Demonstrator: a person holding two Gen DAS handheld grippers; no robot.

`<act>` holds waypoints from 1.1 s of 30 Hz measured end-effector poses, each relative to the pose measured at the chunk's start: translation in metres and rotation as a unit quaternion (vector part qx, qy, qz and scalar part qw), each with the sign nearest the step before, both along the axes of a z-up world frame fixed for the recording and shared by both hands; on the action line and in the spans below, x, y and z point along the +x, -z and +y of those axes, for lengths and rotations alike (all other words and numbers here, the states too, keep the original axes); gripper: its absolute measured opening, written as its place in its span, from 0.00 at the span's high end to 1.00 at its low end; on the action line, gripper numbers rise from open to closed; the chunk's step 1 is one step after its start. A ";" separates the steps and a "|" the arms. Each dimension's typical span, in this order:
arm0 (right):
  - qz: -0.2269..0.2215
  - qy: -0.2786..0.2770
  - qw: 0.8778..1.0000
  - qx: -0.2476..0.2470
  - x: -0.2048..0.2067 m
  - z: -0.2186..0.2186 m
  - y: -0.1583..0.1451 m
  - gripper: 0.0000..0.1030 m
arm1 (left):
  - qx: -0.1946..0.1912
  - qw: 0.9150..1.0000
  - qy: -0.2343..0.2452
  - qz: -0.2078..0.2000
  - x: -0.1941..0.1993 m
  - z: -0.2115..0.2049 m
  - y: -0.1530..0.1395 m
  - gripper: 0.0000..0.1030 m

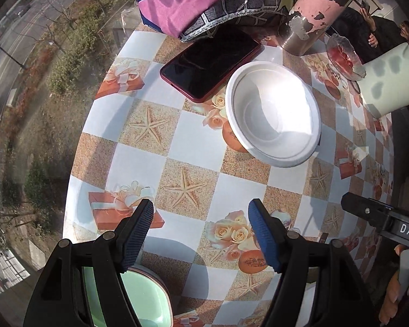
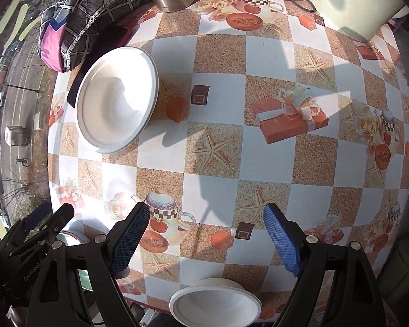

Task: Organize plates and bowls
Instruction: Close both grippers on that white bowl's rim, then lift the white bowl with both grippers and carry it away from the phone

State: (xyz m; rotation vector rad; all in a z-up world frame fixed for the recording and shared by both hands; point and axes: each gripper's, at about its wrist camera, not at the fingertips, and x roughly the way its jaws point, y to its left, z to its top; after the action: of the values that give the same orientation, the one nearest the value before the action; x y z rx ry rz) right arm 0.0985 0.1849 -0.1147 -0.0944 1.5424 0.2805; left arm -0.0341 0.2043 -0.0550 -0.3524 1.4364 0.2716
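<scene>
**Both claws empty above the table**

Left claw: spread, holding nothing, over a green plate at the near edge. A white bowl sits ahead beside a phone. Right claw: spread, above a second bowl. Probable next move: grasp a bowl rim for stacking. Legible: "DAS", "GenRobot".

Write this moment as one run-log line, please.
left gripper: open, empty | right gripper: open, empty | white bowl: beside phone | second white bowl: table edge
</scene>
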 end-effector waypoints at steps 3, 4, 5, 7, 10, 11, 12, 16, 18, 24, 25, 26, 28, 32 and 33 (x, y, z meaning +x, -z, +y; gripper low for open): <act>-0.003 0.014 1.000 0.004 0.016 0.010 0.003 0.16 | 0.010 1.000 -0.006 -0.004 0.023 0.003 0.005 0.27; -0.005 0.017 1.000 0.006 0.021 0.013 0.004 0.16 | 0.012 1.000 -0.006 -0.004 0.030 0.003 0.008 0.27; -0.009 0.018 1.000 0.007 0.026 0.017 0.005 0.16 | 0.016 1.000 -0.007 -0.004 0.036 0.003 0.010 0.27; -0.018 0.019 1.000 0.006 0.035 0.023 0.008 0.16 | 0.021 1.000 -0.008 -0.009 0.046 0.003 0.014 0.27; -0.022 0.029 0.999 0.012 0.046 0.028 0.016 0.16 | 0.028 0.999 -0.010 -0.015 0.060 0.004 0.021 0.27; -0.022 0.031 0.999 0.012 0.050 0.029 0.019 0.16 | 0.031 0.999 -0.009 -0.016 0.064 0.004 0.024 0.27; -0.024 0.033 0.999 0.012 0.053 0.031 0.022 0.16 | 0.035 0.999 -0.008 -0.017 0.067 0.004 0.027 0.27; -0.033 0.039 0.998 0.026 0.065 0.036 0.031 0.16 | 0.052 0.999 0.004 -0.013 0.079 0.004 0.039 0.27; -0.030 0.039 0.998 0.036 0.069 0.038 0.035 0.16 | 0.055 0.998 0.005 -0.012 0.085 0.004 0.044 0.27; -0.024 0.028 0.998 0.041 0.070 0.049 0.049 0.16 | 0.062 0.998 0.013 0.005 0.093 0.004 0.061 0.27; -0.023 0.028 0.998 0.042 0.070 0.051 0.051 0.16 | 0.060 0.998 0.012 0.006 0.094 0.005 0.063 0.27; -0.021 0.028 0.998 0.043 0.070 0.051 0.053 0.17 | 0.055 0.998 0.014 0.008 0.094 0.004 0.065 0.27; -0.015 0.026 0.999 0.045 0.069 0.053 0.058 0.34 | 0.048 0.999 0.017 0.013 0.094 0.003 0.069 0.37; -0.004 0.015 0.998 0.067 0.065 0.059 0.066 0.64 | 0.007 1.000 0.016 0.008 0.093 -0.004 0.073 0.62; 0.007 0.012 0.997 0.077 0.064 0.062 0.069 0.69 | 0.004 1.000 0.027 0.009 0.094 -0.009 0.073 0.68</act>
State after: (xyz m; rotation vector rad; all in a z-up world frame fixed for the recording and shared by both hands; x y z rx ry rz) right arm 0.1623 0.2470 -0.1841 0.0473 1.5286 0.3800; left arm 0.0596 0.1954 -0.1280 -0.3048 1.4601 0.2374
